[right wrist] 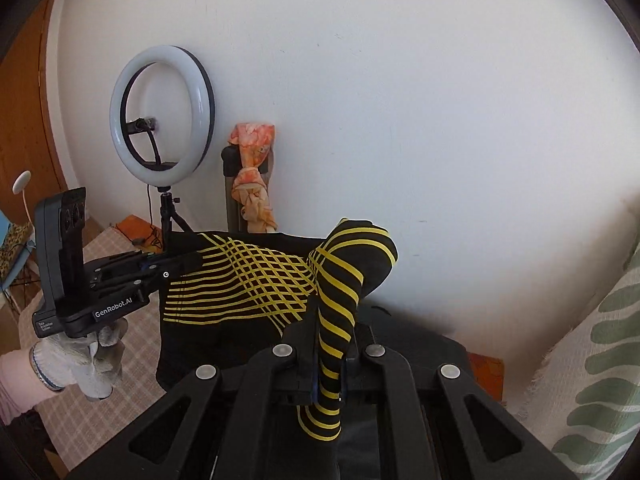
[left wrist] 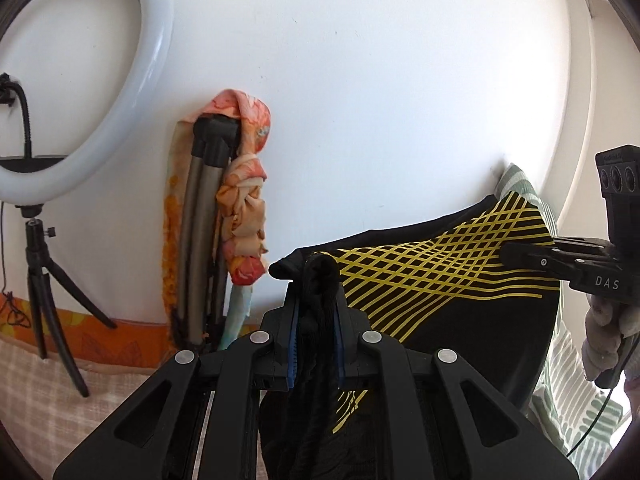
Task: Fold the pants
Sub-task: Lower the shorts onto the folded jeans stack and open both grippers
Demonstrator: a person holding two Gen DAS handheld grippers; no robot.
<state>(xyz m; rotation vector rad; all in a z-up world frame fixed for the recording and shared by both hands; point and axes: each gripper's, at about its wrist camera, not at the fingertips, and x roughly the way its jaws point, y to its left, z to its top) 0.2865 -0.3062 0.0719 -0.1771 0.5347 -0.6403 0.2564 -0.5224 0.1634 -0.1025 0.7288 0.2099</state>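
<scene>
Held the pants (right wrist: 248, 280) up in the air, to the right of the ring light (right wrist: 118, 120) and lower than its hoop, stretched as a flat panel between two holds. Clamped the left gripper (left wrist: 318, 280) on a bunched black corner, fingers pinching a thick wad of cloth, the rest trailing down between them. Clamped the right gripper (right wrist: 326, 332) on the opposite corner, farther right of the ring light, fingers pinching a roll of black-and-yellow striped fabric standing above the tips and flopping over.

Kept both holds at about one height, apparently to keep the top edge taut and level and the yellow lattice print facing forward without sagging. Let the lower part hang free below the grippers; could not tell from either view its full reach or any contact underneath.

Wrapped gloved hands round the handles: left hand (right wrist: 84, 352) below the ring light, right hand (left wrist: 600, 332) far to its right.

Judged as an early stage: garment lifted and spread to find its shape, no fold laid yet. Likely wanted next: bringing the two corners together, or lowering onto the checked bedding (left wrist: 40, 380) beneath the ring light's tripod.

Left alone the orange scarf (left wrist: 244, 184), knotted on a folded stand just right of the ring light, against the white wall (left wrist: 400, 80).
</scene>
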